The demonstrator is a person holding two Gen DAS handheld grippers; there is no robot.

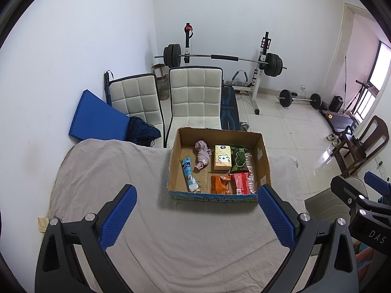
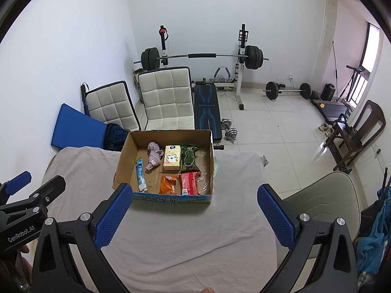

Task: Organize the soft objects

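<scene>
Nearest the cameras, the left gripper (image 1: 196,216) and right gripper (image 2: 194,213) are held spread and empty above the cloth-covered table (image 1: 171,239), while farther ahead the soft objects are seen inside the cardboard box (image 1: 265,168), slightly nearer the right gripper.

Home gym room: barbell rack (image 2: 202,56), weight bench (image 2: 207,112), tiled floor (image 2: 281,131).

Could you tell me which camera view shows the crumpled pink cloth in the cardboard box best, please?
The left wrist view: the pink cloth appears larger there, and its folds are clearer, between the tube and the yellow tissue pack. The right wrist view shows the same cloth unobstructed too, only smaller and less detailed.
</scene>
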